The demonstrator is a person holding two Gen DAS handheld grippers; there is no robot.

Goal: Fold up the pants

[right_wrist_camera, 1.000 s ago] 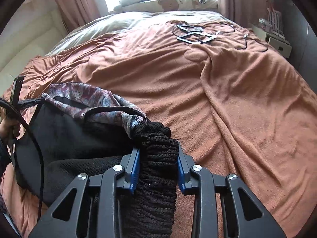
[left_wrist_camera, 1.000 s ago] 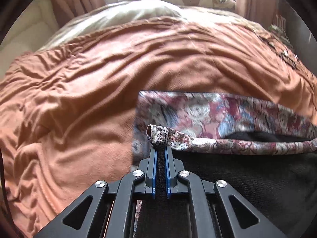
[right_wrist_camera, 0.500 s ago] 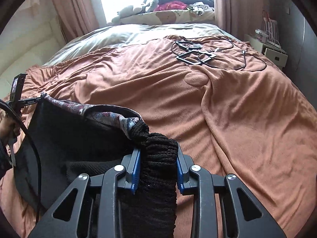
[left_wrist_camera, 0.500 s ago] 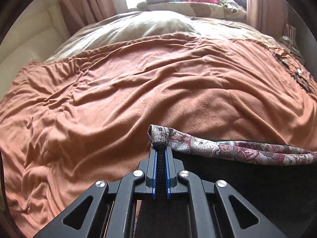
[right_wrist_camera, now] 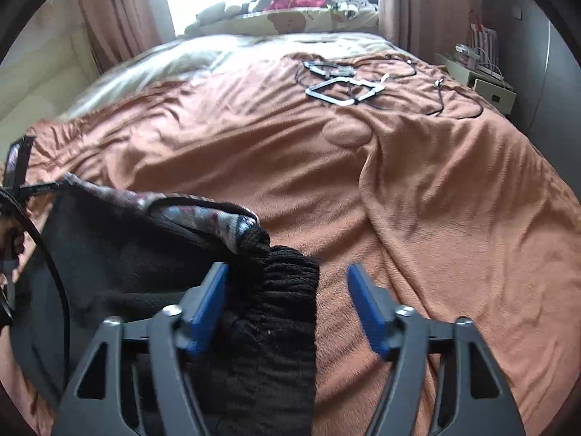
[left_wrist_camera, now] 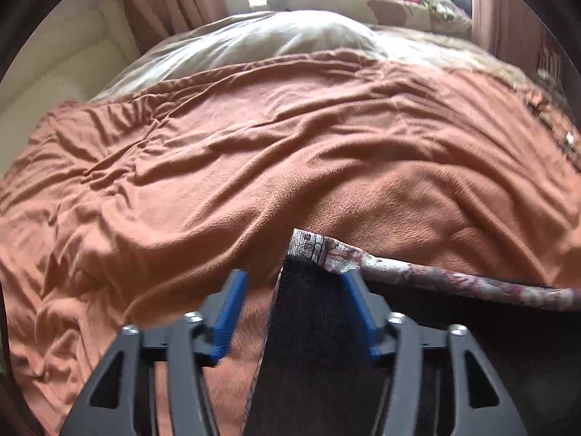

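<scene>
I see orange blanket (right_wrist_camera: 417, 189) covering the bed | pants (right_wrist_camera: 120, 254), black with patterned lining, lie on its near left part | my left gripper (left_wrist_camera: 290, 309) opening, corner hem loose between the jaws | my right gripper (right_wrist_camera: 287, 309) opening, ribbed waistband against one pad only

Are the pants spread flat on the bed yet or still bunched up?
Still bunched. In the right wrist view the pants sag in loose folds, the black knit end heaped between the opening right claw, not flat on the blanket.

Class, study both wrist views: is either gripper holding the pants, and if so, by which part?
Nothing is clamped. The left gripper and right gripper are both opening; the pants lie between them, a patterned corner left, the black ribbed band right.
</scene>
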